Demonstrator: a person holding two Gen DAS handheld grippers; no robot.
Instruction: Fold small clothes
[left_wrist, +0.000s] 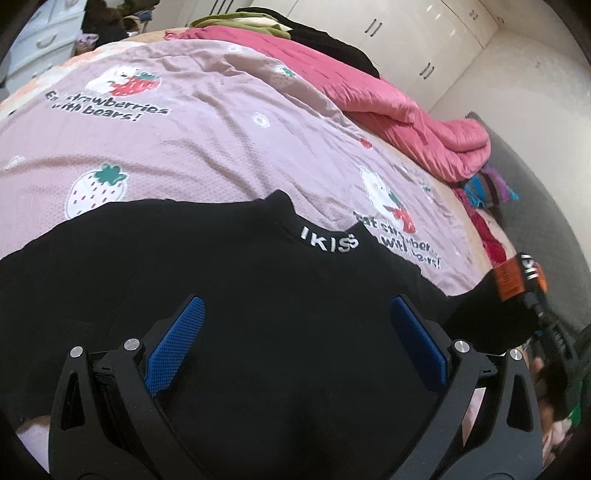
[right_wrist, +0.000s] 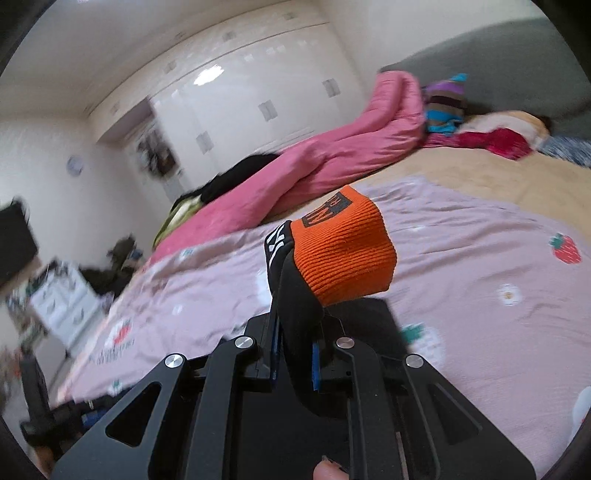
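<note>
A small black top (left_wrist: 258, 280) with white "IKISS" lettering on its collar lies spread on a pink strawberry-print sheet (left_wrist: 184, 147). My left gripper (left_wrist: 295, 314) hovers open over the top's body, blue pads (left_wrist: 181, 343) wide apart, holding nothing. My right gripper (right_wrist: 295, 354) is shut on the top's black sleeve (right_wrist: 295, 295), which ends in an orange ribbed cuff (right_wrist: 347, 254), lifted above the sheet (right_wrist: 480, 277). The cuff (left_wrist: 511, 278) and right gripper also show at the right edge of the left wrist view.
A rumpled pink quilt (left_wrist: 406, 110) lies along the far side of the bed, with dark and green clothes (left_wrist: 258, 22) behind it. Striped and red fabrics (right_wrist: 447, 107) sit by the grey headboard (right_wrist: 517, 55). White wardrobes (right_wrist: 240, 92) line the wall. A white drawer unit (right_wrist: 62, 299) stands beside the bed.
</note>
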